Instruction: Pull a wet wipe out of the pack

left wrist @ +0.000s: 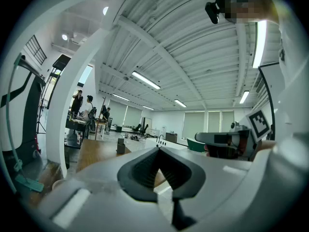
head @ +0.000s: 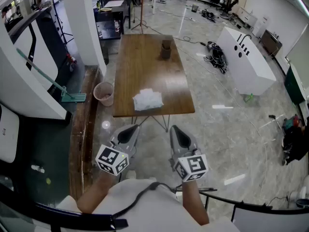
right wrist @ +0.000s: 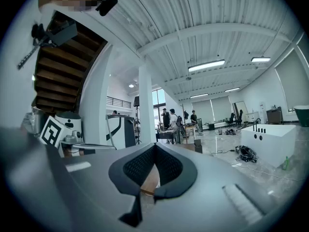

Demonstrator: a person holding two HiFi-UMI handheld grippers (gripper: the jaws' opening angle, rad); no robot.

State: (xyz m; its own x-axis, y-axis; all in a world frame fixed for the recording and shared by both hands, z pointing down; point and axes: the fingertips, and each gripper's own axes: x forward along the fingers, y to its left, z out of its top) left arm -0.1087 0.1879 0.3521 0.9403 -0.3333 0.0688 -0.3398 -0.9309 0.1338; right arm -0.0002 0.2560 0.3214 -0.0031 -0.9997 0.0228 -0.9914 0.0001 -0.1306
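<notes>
The white wet wipe pack (head: 147, 99) lies near the front edge of the wooden table (head: 145, 62). Both grippers hang level in front of the person, short of that edge and apart from the pack. My left gripper (head: 131, 128) is shut with nothing in it; in the left gripper view its tips (left wrist: 158, 149) meet. Beside it, my right gripper (head: 175, 128) is also shut and empty, its tips (right wrist: 155, 145) touching in the right gripper view. In both gripper views the gripper bodies hide the pack.
A small brown container (head: 165, 50) stands at the table's far end. A pink bin (head: 103, 93) sits on the floor left of the table, by a white column (head: 87, 23). A white cabinet (head: 246, 59) and floor cables (head: 216, 54) lie to the right. People stand far behind.
</notes>
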